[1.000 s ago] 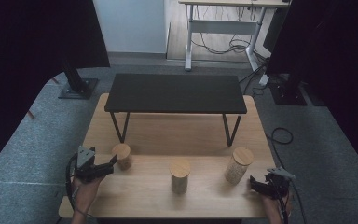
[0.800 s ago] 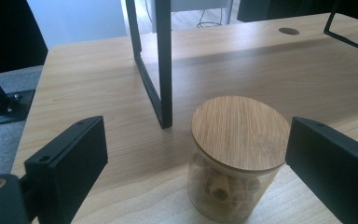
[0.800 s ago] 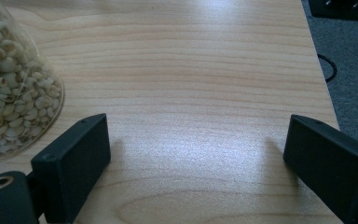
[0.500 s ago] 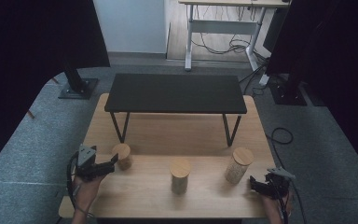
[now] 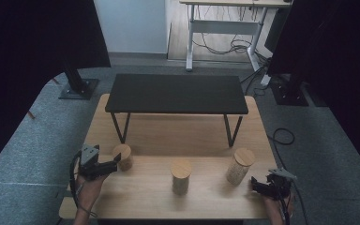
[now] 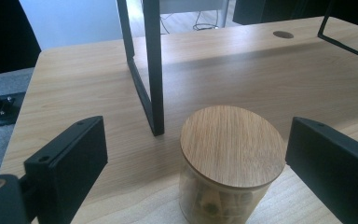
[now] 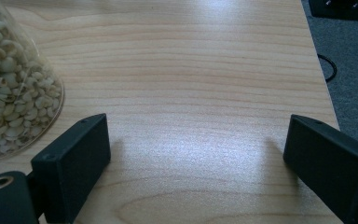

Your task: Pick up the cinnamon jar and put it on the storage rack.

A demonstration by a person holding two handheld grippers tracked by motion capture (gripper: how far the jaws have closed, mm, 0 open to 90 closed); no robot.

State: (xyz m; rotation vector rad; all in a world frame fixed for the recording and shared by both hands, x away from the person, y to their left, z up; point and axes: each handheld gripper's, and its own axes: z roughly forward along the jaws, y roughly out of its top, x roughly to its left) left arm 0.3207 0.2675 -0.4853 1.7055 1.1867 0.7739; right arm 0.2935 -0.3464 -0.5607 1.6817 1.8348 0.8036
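We start with the counter (image 5: 136, 136), a pale wooden top with a black metal riser (image 5: 176, 93) standing across its far half. Along the near edge stand three glass jars with round wooden lids: the left jar (image 5: 122, 157), the middle jar (image 5: 181, 176) and the right jar (image 5: 239, 166), well apart from one another.

Our left gripper (image 5: 115, 163) is at the left jar, jaws spread wide; in the left gripper view the jar (image 6: 232, 163) stands upright between them, nearer the right one, with bare gaps on both sides, so nothing is gripped yet. One leg of the riser (image 6: 151, 65) rises just behind the jar.

Our right gripper (image 5: 254, 184) rests low near the counter's right corner, jaws wide too and holding nothing; in the right gripper view the grain-filled right jar (image 7: 14, 84) sits off to the side, beyond the left jaw.

We judge the step in hand to be taking hold of the left jar. To do it well we should centre it between the jaws, drop below the lid so the pads meet the glass wall, and close gently and squarely. We should keep clear of the riser leg, and lift straight so the jar stays upright.
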